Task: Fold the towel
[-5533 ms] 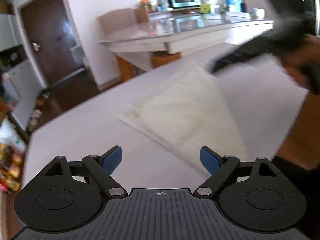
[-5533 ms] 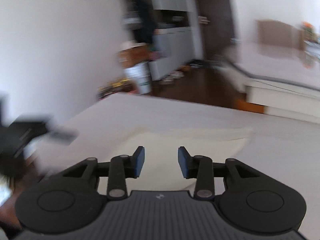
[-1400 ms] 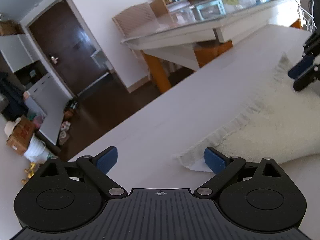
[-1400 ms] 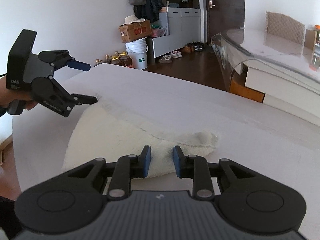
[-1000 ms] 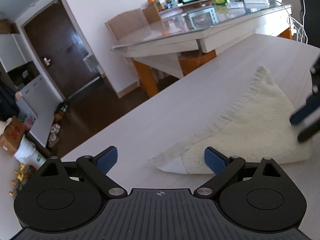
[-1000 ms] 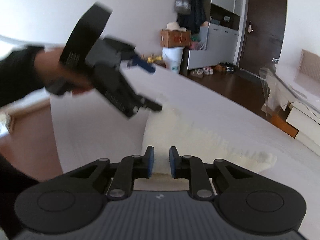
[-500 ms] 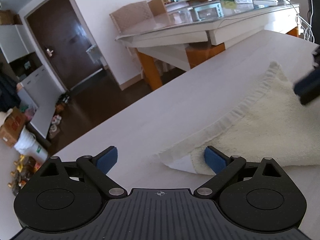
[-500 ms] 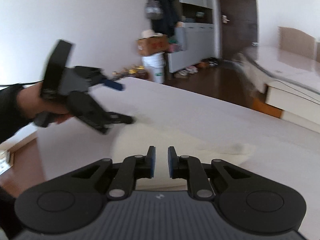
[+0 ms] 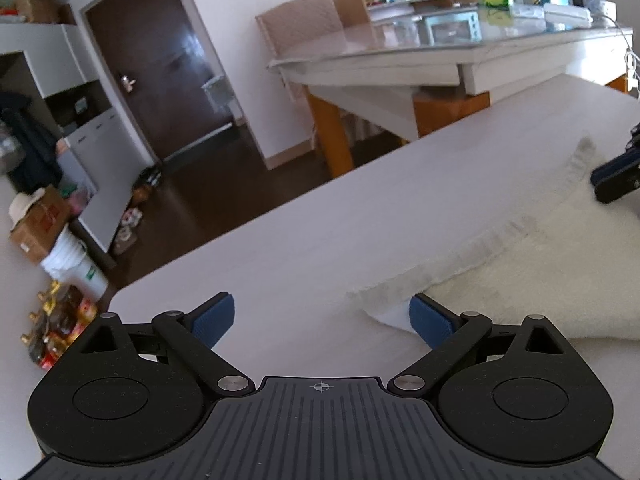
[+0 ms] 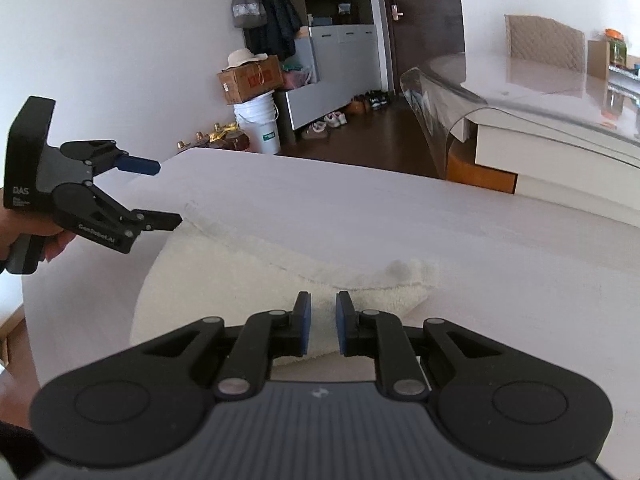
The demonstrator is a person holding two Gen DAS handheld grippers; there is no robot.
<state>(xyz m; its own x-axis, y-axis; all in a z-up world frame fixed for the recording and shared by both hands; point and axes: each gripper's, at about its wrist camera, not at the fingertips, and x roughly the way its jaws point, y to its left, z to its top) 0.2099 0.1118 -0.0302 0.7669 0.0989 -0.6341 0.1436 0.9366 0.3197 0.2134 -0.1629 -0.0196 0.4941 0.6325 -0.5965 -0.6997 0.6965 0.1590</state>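
Observation:
A cream towel (image 9: 520,280) lies folded on the white table (image 9: 320,240), its fringed edge running toward the far right. My left gripper (image 9: 322,316) is open, and the towel's near corner lies just inside its right pad (image 9: 430,320). In the right wrist view the towel (image 10: 224,280) spreads out ahead, and the left gripper (image 10: 168,194) hovers open at its far-left corner. My right gripper (image 10: 323,328) is closed to a narrow gap over the towel's near folded edge, with fabric between the pads. Its tips show as the right gripper (image 9: 616,184) at the frame edge.
A glass-topped table (image 9: 440,52) with a toaster oven and a blue kettle stands beyond. A white bucket (image 10: 258,124), a cardboard box and bottles sit on the dark floor off the table's left end. A hand (image 10: 36,240) holds the left gripper.
The right gripper has steadied low over the towel's near edge, its jaws still almost together. The left gripper has stayed open at the same corner.

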